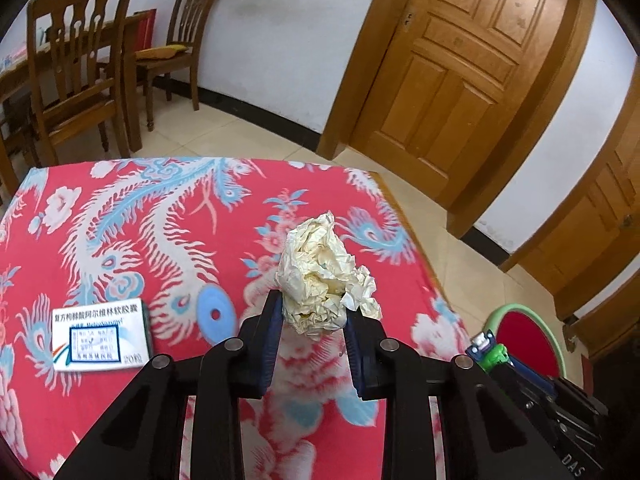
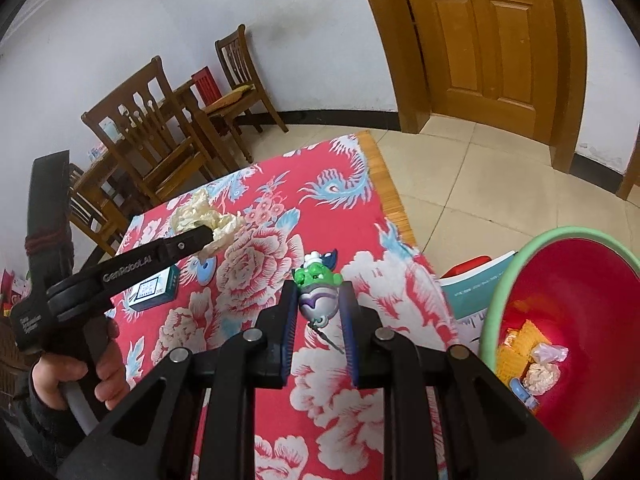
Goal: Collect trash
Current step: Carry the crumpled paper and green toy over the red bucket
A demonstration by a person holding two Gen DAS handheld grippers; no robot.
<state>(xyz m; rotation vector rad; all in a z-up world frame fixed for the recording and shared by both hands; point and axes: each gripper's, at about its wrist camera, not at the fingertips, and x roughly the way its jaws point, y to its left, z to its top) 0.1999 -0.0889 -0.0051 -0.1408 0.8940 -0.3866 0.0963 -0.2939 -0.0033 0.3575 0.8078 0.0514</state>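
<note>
Crumpled paper (image 1: 326,276) between left fingers (image 1: 272,320)

cloth (image 1: 160,220): red, phoenix-floral | paper wad (image 1: 324,276): cream | bin (image 2: 580,280): red, possibly green-rimmed

- White plastered wall (image 1: 280,32) fills the upper middle of the frame, with a black skirting strip along its foot.
- Beige floor tiles (image 2: 460,184) cover the ground.
- Panelled wooden door (image 1: 472,60) stands at upper right.
- Wooden chairs (image 1: 76,60) and a dining table (image 2: 100,168) sit at upper left.
</note>
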